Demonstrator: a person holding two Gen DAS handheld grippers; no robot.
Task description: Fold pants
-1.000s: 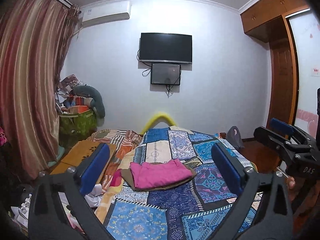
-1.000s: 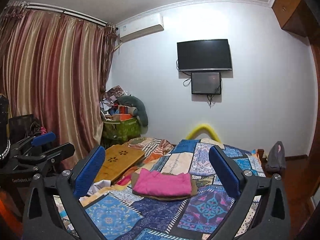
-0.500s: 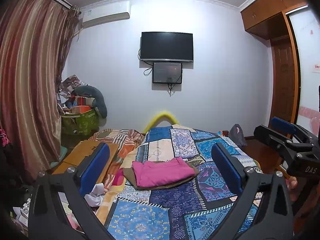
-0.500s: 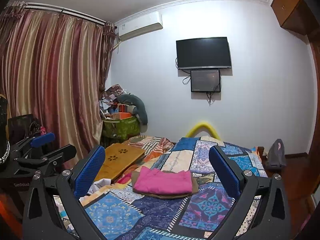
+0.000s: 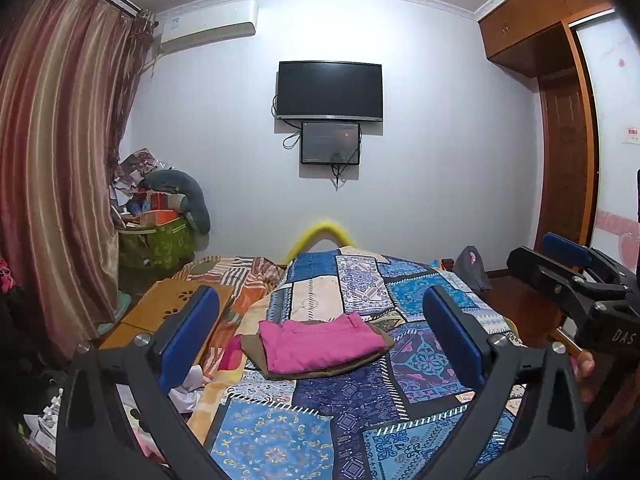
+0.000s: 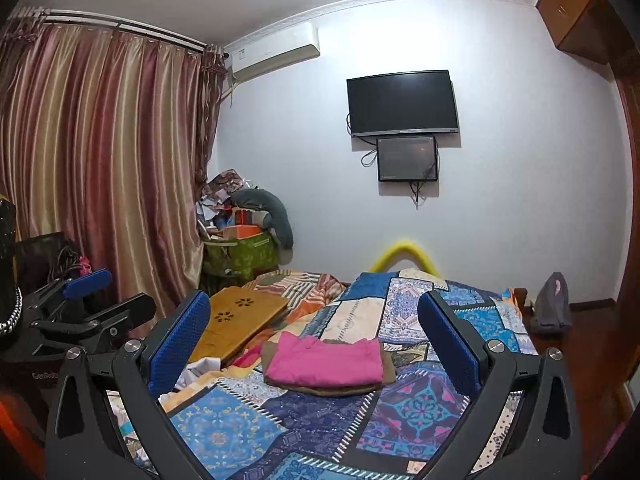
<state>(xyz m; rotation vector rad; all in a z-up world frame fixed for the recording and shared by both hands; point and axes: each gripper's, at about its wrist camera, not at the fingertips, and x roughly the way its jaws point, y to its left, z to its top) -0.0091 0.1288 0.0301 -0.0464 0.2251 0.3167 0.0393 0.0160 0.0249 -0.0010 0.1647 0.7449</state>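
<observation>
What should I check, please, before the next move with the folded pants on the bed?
1. Left tongs open and holding nothing: ok.
2. Right tongs open and holding nothing: ok.
3. Pink pants lie folded in a flat rectangle: ok.
4. Pink pants rest on top of the brown folded garment, which shows around their edges: ok.
5. Both tongs are held back from the stack and touch no cloth: ok.
6. Whether the brown garment beneath is neatly folded: cannot tell, it is mostly covered.
</observation>
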